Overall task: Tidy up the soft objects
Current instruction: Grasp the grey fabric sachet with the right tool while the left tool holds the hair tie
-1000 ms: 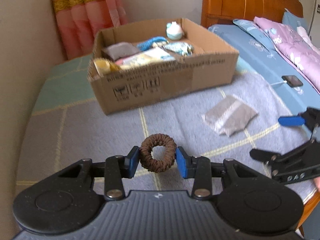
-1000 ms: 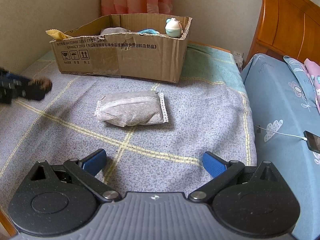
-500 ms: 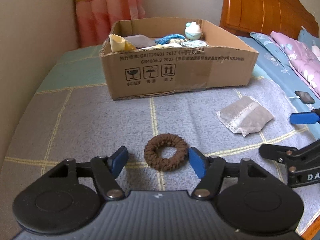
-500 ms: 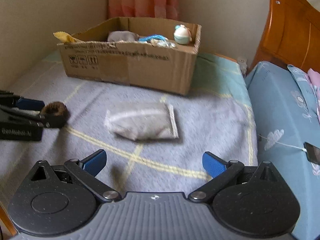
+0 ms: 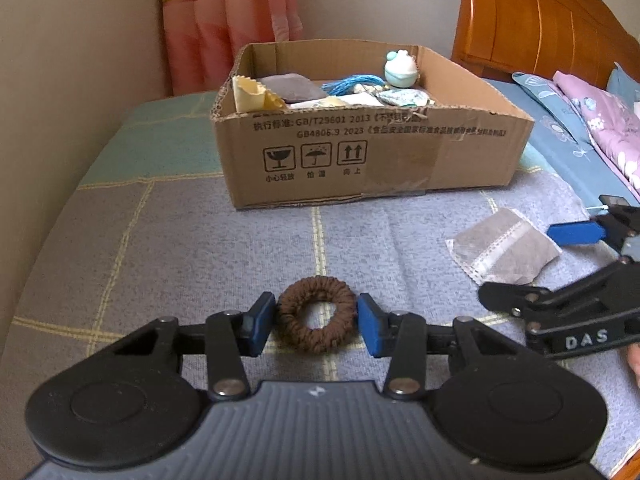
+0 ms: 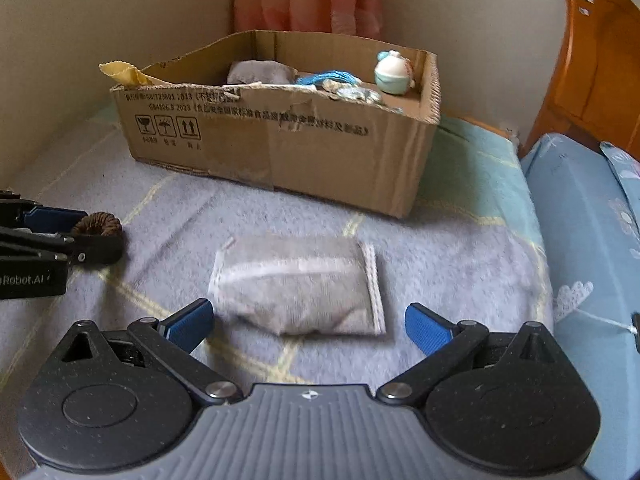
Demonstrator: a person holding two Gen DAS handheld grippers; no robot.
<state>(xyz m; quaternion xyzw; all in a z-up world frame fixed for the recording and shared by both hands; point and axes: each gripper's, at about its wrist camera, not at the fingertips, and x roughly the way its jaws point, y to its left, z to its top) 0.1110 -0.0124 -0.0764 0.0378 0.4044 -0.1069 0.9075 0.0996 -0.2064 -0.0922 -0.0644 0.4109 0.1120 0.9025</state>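
Jaws of left gripper (image 5: 316, 322) closing on flat-lying scrunchie (image 5: 316, 319), hole upward.

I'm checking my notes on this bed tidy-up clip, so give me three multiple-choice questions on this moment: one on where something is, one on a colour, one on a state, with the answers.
1. Where does the grey sachet lie?
A. inside the cardboard box
B. on the blanket in front of the cardboard box
C. on the pink pillow

2. What colour is the hair scrunchie?
A. brown
B. yellow
C. white

3. How does the right gripper stand?
A. shut on the sachet
B. shut with nothing in it
C. open, jaws wide either side of the sachet's near edge

Answers:
1 B: the sachet rests on the grey blanket, on the near side of the cardboard box.
2 A: the ring of gathered fabric between the closing jaws of the left gripper is dark brown.
3 C: both blue pads sit apart from the sachet, with blanket showing beside each.
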